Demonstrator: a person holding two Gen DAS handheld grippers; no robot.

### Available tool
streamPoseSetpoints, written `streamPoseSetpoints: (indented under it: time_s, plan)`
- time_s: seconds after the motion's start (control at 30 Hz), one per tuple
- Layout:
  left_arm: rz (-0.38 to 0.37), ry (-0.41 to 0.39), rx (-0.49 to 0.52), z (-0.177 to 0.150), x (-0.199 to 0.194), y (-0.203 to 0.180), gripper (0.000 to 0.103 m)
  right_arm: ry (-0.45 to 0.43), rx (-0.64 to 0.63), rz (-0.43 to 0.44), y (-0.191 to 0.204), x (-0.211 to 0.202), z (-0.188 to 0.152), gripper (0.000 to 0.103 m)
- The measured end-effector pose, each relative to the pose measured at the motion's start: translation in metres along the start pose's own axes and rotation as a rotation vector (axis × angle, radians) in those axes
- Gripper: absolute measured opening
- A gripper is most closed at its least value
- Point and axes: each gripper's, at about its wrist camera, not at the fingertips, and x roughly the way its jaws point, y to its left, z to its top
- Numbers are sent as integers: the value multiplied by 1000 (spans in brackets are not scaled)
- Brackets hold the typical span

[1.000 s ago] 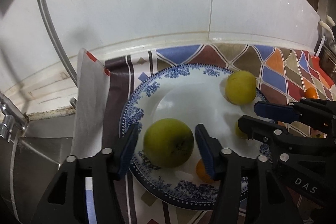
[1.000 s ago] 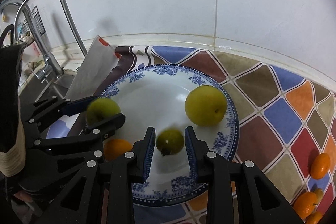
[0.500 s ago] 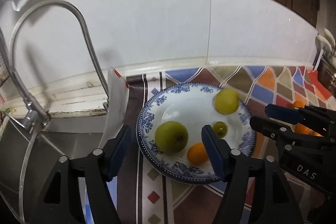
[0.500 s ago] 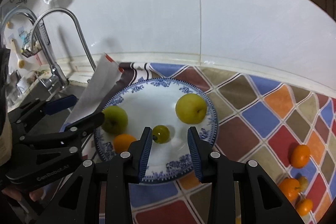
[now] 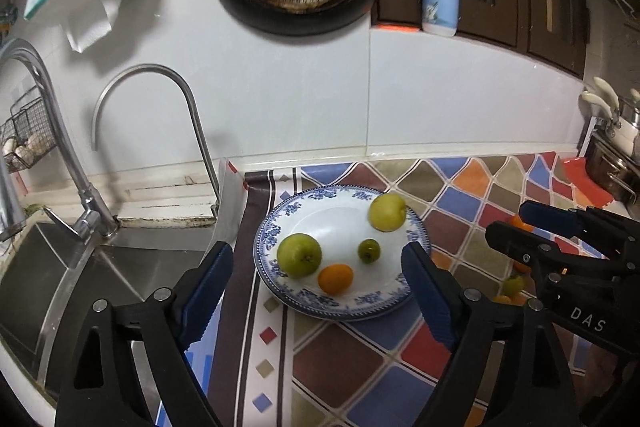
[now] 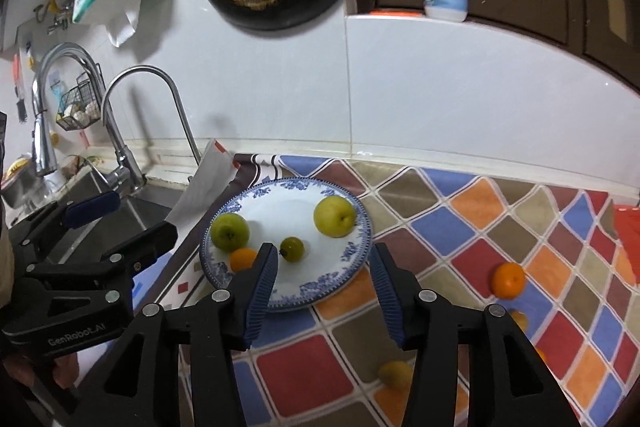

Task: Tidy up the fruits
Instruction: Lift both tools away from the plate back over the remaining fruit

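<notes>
The left wrist view looks down at a round white plate with a blue flower rim (image 5: 416, 227) sitting on a counter with a bright cloth of coloured diamonds (image 5: 460, 195). The plate is near the counter's left edge, just beside the steel sink (image 5: 80, 267). Four fruits lie on the plate. A big green apple (image 5: 299, 254) is at the plate's left side, and its stem dimple points toward the camera and a bit right. A small orange fruit (image 5: 335, 278) lies just beside it near the front rim; whether they touch is hard to tell. A tiny dark green fruit (image 5: 369, 250) sits near the middle. A yellow-green round fruit (image 5: 387, 211) rests by the back right rim. All are round, so no long side shows. The left gripper (image 5: 316, 287) has been opening, and its blue fingers are spread wide with nothing between them. The right gripper (image 5: 516, 227) pokes in from the right.

The right wrist view shows the same plate (image 6: 360, 239) and its four fruits: the apple (image 6: 230, 231), the orange fruit (image 6: 243, 259), the tiny green one (image 6: 291, 249) and the yellow-green one (image 6: 334, 216). The right gripper (image 6: 324, 291) has been opening too, and its fingers are apart and hold nothing. More fruits lie loose on the cloth to the right, one of them a round orange one (image 6: 508, 279). The left gripper (image 6: 120, 219) is over the sink side.
</notes>
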Motion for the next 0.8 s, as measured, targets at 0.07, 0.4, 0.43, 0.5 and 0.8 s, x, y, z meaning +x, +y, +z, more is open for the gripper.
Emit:
streamPoseSetpoints:
  time_s: [0.07,0.4,0.43,0.5,0.8]
  plan:
    - [8,-21,6,-2,-12,-6,91,-10,-6,-6,-2,-11,-4,49]
    - [22,-66,30,-14,-49,-41,99,-52,10,-32,-24,-57,-26,62]
    - [20,-68,34,-16,-51,-46,99,-57,10,-36,-26,-60,-28,62]
    - [20,-66,39,-19,-53,-53,99,-62,8,-45,-33,-68,-33,62]
    - [17,-100,31,-28,-68,-86,99,-73,3,-81,-60,-92,-48,62]
